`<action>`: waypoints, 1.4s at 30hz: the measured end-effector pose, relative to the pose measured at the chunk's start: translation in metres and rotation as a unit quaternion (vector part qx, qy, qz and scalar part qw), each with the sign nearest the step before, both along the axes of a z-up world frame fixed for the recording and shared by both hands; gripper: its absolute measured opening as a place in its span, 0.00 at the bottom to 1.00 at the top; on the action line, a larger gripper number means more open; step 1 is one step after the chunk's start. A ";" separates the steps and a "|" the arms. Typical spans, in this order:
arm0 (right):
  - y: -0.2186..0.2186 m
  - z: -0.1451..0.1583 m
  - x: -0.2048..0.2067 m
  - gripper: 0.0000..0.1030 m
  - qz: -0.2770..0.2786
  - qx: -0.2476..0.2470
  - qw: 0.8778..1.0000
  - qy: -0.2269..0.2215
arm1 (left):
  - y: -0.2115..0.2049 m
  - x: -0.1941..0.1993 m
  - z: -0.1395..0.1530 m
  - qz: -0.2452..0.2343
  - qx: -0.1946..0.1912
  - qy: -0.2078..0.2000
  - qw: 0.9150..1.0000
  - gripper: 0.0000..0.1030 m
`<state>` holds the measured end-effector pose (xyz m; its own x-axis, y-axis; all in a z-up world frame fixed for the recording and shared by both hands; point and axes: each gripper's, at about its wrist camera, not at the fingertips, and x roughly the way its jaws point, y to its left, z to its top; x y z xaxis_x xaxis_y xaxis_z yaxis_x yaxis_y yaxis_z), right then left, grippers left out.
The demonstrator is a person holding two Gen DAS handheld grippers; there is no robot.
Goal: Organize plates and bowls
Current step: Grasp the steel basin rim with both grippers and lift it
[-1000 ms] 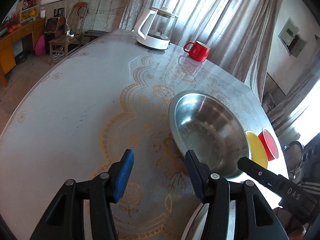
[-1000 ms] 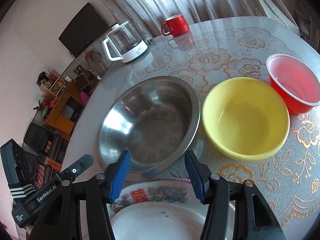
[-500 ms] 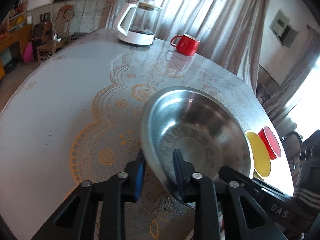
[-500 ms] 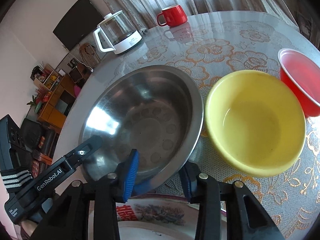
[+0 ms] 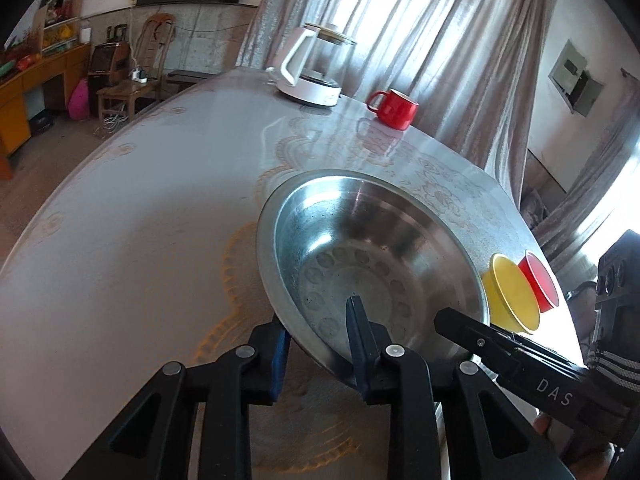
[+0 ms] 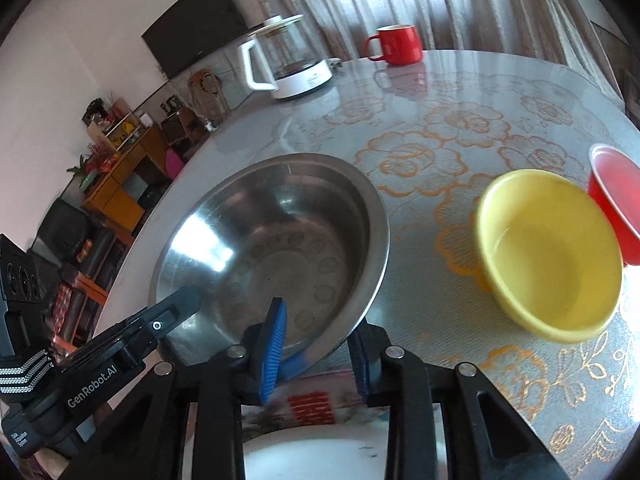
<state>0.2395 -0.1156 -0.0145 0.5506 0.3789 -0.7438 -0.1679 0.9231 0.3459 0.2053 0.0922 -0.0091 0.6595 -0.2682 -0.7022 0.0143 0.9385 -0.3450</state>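
Note:
A large steel bowl [image 5: 372, 256] [image 6: 276, 248] is tilted, its near edge raised off the table. My left gripper [image 5: 320, 344] is shut on its near rim, one finger inside and one outside. My right gripper [image 6: 318, 344] is shut on the same near rim a little to the right. A yellow bowl [image 6: 552, 256] [image 5: 508, 296] stands to the right of the steel bowl, and a red bowl [image 6: 616, 204] [image 5: 540, 280] beyond it. A white plate with a patterned rim [image 6: 316, 408] lies under my right gripper at the near edge.
A glass kettle on a white base [image 5: 312, 68] [image 6: 288, 60] and a red mug [image 5: 394, 108] [image 6: 398, 44] stand at the far side of the round lace-covered table [image 5: 140, 220]. Curtains hang behind. Chairs and a cabinet stand off to the left.
Both grippers moved forward and closed on the steel bowl's near rim. The bowl has since tilted up off the table.

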 end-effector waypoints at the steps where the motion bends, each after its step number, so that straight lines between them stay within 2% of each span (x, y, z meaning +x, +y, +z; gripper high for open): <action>1: 0.005 0.001 -0.002 0.29 0.007 0.001 1.000 -0.001 | 0.005 -0.005 0.001 0.006 -0.002 -0.001 1.000 0.27; 15: 0.077 0.010 -0.044 0.29 0.107 -0.013 0.994 -0.019 | 0.064 -0.089 0.003 0.075 0.000 -0.001 0.997 0.29; 26: 0.102 0.005 -0.089 0.29 0.150 -0.006 0.989 -0.008 | 0.082 -0.141 -0.001 0.101 0.011 0.012 0.995 0.30; 42: 0.114 0.000 -0.118 0.29 0.165 -0.007 0.986 -0.008 | 0.083 -0.166 -0.002 0.102 0.016 0.015 0.995 0.31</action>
